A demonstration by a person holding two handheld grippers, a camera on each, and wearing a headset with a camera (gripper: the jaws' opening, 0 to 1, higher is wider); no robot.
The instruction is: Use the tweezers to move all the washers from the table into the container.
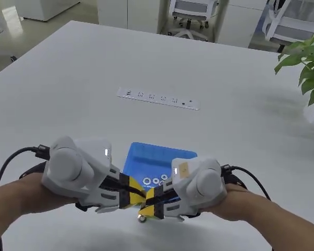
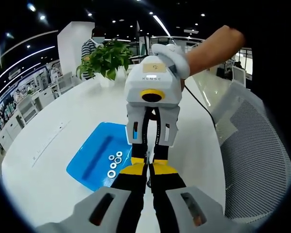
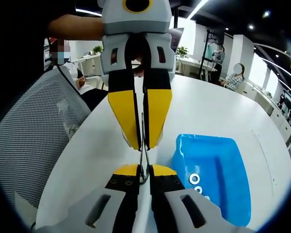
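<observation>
Fingers [image 3: 157,111]: left gripper [image 2: 148,169], right gripper [image 3: 145,170] clamp tweezers [image 3: 143,145] beside container [image 3: 218,160] edge.

This is an open-plan office. The work sits on a broad white desk [image 1: 94,68] with a power strip [image 1: 158,98] set flush into its top, the kind used for meeting or shared desks. White swivel office chairs [image 1: 191,13] stand on the far side, and a grey mesh chair back [image 2: 254,145] rises beside the near edge. A leafy potted plant [image 1: 309,68] stands at the desk's end. The dark ceiling carries strip lights [image 2: 160,24] and small spotlights, more rows of desks [image 2: 19,111] run off to one side, and people [image 3: 235,75] sit at another desk further back.
</observation>
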